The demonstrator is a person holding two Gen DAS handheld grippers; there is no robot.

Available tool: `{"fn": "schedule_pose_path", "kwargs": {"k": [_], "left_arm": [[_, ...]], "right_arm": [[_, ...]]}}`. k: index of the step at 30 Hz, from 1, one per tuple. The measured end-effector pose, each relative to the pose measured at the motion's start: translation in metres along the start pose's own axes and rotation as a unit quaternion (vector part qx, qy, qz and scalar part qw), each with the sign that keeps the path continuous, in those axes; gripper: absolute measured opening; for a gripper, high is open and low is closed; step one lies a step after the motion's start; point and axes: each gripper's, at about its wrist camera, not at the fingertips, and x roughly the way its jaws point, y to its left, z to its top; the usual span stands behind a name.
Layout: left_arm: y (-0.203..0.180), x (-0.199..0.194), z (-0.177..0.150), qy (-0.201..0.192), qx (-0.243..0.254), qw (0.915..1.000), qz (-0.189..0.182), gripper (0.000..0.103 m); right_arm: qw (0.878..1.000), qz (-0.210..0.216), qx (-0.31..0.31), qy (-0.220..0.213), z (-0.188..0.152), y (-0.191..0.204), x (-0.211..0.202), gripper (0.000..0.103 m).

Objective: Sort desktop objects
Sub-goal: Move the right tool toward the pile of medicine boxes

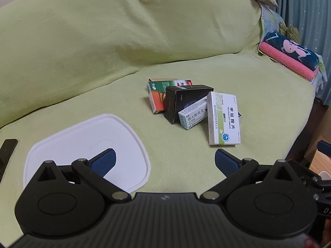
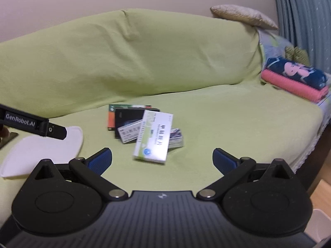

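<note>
Nearest the left wrist camera, the left gripper (image 1: 165,161) hovers with its blue-padded fingers spread wide and nothing between them. Its left finger hangs over a white plastic lid (image 1: 62,142) that lies flat on the green sofa cover (image 1: 186,161), near the seat's front edge. At the far left edge of that view a dark flat object (image 1: 7,150) is only partly visible and cannot be identified.

Likewise the right gripper (image 2: 162,158) is spread wide and empty, held above the front of the seat. From its view, the left tool's black arm marked GenRobot.AI reaches in from the left above the lid.

Toward the middle of the seat, well apart from both grippers, sits a loose heap of small boxes. A white and green tablet box (image 1: 224,117) lies closest to the front edge, tilted, propped on the others. Just beside it on the left, a slim white box (image 1: 192,115) leans against a black box (image 1: 184,101). Behind the black box, toward the backrest, rests a green and orange box (image 1: 159,95). In the right wrist view a further small box (image 2: 176,137) peeks out from under the tablet box, too blurred to read.

At the seat's right end, against the armrest, a folded pink towel (image 1: 287,61) carries a folded dark blue cloth (image 1: 293,47) with a pink figure. A beige cushion (image 2: 244,16) rests on top of the backrest at its right corner, next to a blue curtain (image 2: 304,10).
</note>
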Motion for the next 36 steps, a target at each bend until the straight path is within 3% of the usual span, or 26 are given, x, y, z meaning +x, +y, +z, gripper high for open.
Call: {"fn": "schedule_pose_path", "kwargs": {"k": [9, 11, 17, 25, 36], "left_arm": [[0.015, -0.01, -0.008, 0.015, -0.032, 0.9991, -0.026, 0.102], [0.016, -0.009, -0.014, 0.014, -0.03, 0.9992, -0.02, 0.102], [0.023, -0.015, -0.021, 0.013, -0.033, 0.9993, -0.007, 0.102], [0.015, 0.001, -0.025, 0.034, -0.031, 0.9989, -0.005, 0.102], [0.008, 0.017, -0.028, 0.051, -0.031, 0.9982, -0.009, 0.102]], "right_arm": [[0.992, -0.108, -0.058, -0.001, 0.016, 0.041, -0.003, 0.103], [0.994, -0.098, -0.038, 0.006, 0.023, 0.008, 0.002, 0.103], [0.997, -0.066, -0.013, 0.027, 0.036, -0.009, 0.004, 0.103], [0.998, -0.033, 0.029, 0.043, 0.009, 0.017, 0.056, 0.102], [0.998, 0.007, 0.046, 0.052, 0.01, -0.017, 0.045, 0.102]]}}
